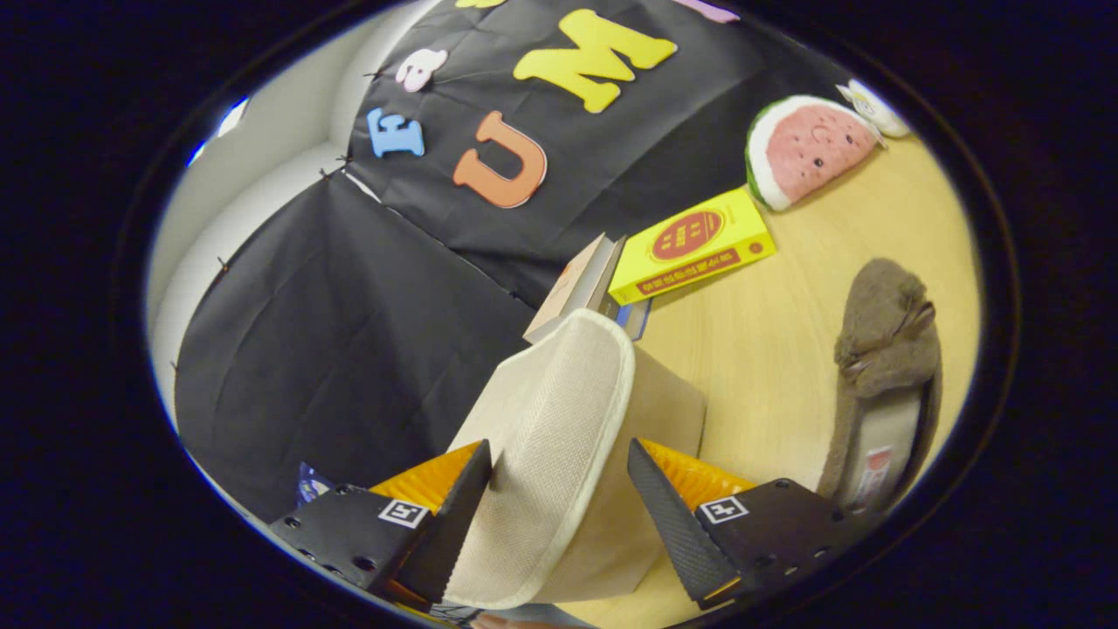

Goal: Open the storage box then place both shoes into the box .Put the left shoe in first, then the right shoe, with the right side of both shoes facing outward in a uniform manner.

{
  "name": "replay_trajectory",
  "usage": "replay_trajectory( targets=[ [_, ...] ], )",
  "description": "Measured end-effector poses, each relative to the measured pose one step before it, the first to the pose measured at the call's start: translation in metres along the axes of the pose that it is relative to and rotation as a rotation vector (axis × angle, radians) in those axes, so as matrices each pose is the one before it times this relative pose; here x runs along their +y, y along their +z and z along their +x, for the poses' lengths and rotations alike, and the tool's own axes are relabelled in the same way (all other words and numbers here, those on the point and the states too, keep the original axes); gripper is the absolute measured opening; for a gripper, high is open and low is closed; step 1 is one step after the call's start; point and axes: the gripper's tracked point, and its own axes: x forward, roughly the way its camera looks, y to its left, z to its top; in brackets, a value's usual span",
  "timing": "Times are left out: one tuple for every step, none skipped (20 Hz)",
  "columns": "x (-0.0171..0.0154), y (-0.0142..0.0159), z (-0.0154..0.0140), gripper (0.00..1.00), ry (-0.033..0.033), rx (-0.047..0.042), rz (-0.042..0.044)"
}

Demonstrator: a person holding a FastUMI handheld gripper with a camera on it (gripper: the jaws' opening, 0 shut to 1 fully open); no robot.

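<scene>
We had the gripper (559, 515) fingers spread either side of the storage box (603, 454) lid (559, 419), not pinching; closing squarely should lift it, the brown shoe (886, 367) lying beside the box.

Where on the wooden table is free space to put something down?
Bare wood lies between the beige fabric storage box, whose lid sits between the open gripper jaws, and the brown fuzzy shoe. Crowded near the yellow book and watermelon plush.

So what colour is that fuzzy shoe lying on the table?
Greyish brown shoe, seen in the gripper view.
</scene>
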Motion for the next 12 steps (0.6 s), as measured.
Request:
replay_trajectory(
  targets=[
    [0.00371,-0.00075,0.00294,0.95,0.02392,0.01009,0.03313],
    [-0.00037,0.00109,0.00019,0.89,-0.00617,0.00764,0.02366],
    [-0.00073,-0.00346,0.00264,0.83,-0.00637,0.00784,0.01513],
    [-0.00159,0.00309,-0.00469,0.77,-0.01001,0.00664,0.00202],
    [0.00173,0.00081,-0.00324,0.71,-0.01988,0.00435,-0.00376],
    [0.00146,0.00214,-0.00307,0.66,-0.01311,-0.00297,-0.00993],
    [0.00093,0.00208,-0.00350,0.57,-0.02330,-0.01111,-0.01571],
    [-0.00074,0.00391,-0.00273,0.48,-0.01320,-0.00548,-0.00839],
    [0.00314,0.00491,-0.00587,0.38,-0.00488,-0.01925,0.00315],
    [0.00563,0.00445,-0.00615,0.29,0.01454,0.00289,0.01962],
    [0.00061,0.00013,-0.00082,0.19,-0.02240,0.00406,-0.00970],
    [0.00271,-0.00014,-0.00097,0.16,-0.01253,-0.00356,-0.03315]
  ],
)
